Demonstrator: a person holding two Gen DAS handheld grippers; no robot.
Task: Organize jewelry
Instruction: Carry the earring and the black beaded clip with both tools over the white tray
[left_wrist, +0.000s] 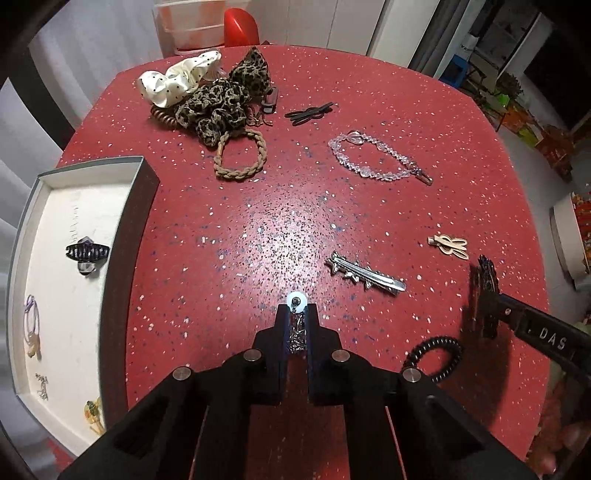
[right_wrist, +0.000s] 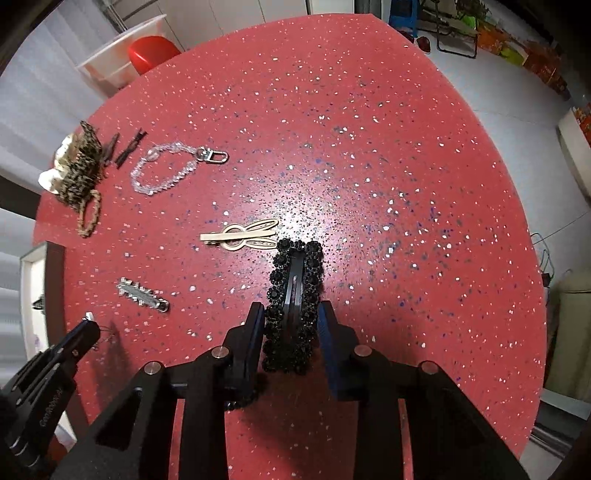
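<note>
- Jewelry is in both my grippers: my left gripper (left_wrist: 296, 314) has its fingers pinched nearly together on a silvery chain piece (left_wrist: 295, 330), whose pale round disc (left_wrist: 296, 300) pokes out past the fingertips, above the table's near edge.
- My right gripper (right_wrist: 291, 314) has its fingers clamped on a black beaded hair clip (right_wrist: 293, 295), which stands on edge over the near-middle of the red speckled table (right_wrist: 406, 184).
- Near the right gripper in the left wrist view, a black spiral hair tie (left_wrist: 434, 356) lies on the table.
- Just past my left fingertips lies a silver spiked barrette (left_wrist: 364, 275), and right of it a gold bunny-ear clip (left_wrist: 448, 245).
- At the table's left edge sits the white tray (left_wrist: 131, 206), holding a black claw clip (left_wrist: 86, 253) and a few small pieces that I cannot make out.
- Farther out, toward the middle, a clear bead bracelet (left_wrist: 373, 157) with a metal clasp lies flat.
- Left of it is a braided tan hair tie (left_wrist: 240, 153), touching the leopard scrunchie (left_wrist: 221, 105).
- At the far left corner a white dotted scrunchie (left_wrist: 177, 79) rests against the leopard one, with black hair pins (left_wrist: 308, 110) just to their right.
</note>
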